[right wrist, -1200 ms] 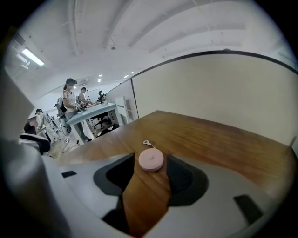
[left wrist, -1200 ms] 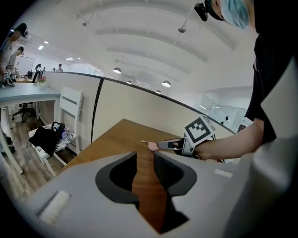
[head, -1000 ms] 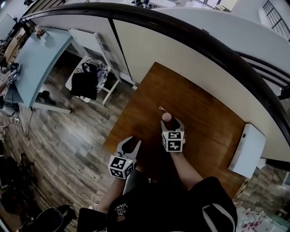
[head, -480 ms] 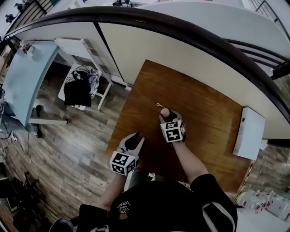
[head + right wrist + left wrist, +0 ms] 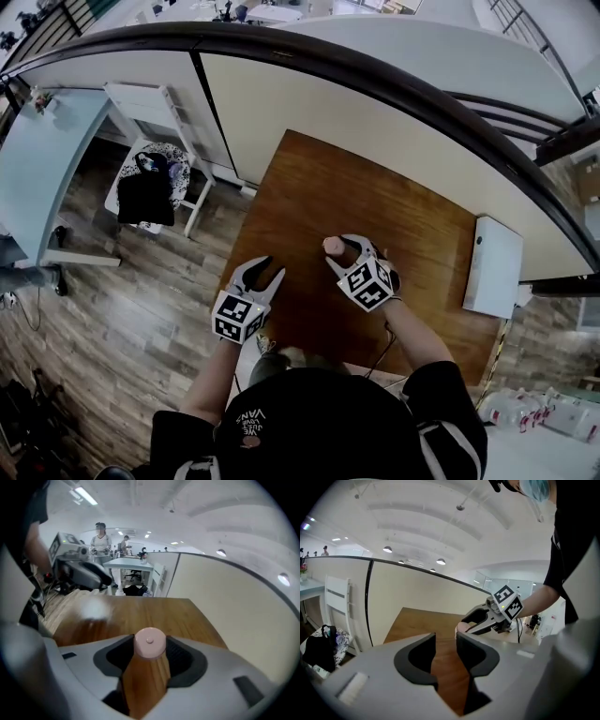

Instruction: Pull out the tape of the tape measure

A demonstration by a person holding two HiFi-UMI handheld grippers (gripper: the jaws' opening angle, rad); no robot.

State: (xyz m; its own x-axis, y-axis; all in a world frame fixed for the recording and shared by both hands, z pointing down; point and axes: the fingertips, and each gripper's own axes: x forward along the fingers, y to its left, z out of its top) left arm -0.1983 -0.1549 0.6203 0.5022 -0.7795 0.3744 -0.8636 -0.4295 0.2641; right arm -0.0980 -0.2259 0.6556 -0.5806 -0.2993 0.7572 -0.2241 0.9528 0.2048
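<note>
Overhead, a steep look down on a brown wooden table (image 5: 309,187) set against a cream partition wall (image 5: 309,103). Near the table's middle, the right gripper (image 5: 339,253) clamped on a small round pink tape measure (image 5: 331,246). In the right gripper view, that same pink disc pinched between the two dark pads (image 5: 180,656), flat face with a centre dot turned toward the camera. Off to the left, by the table's near-left edge, the left gripper (image 5: 267,271), well apart from the tape measure, jaws opening with a modest gap and only bare wood showing through it. At the table's right end, a white box (image 5: 492,267). On the plank floor (image 5: 122,281) at left, a white chair (image 5: 155,159) carrying a black bag (image 5: 145,192).
</note>
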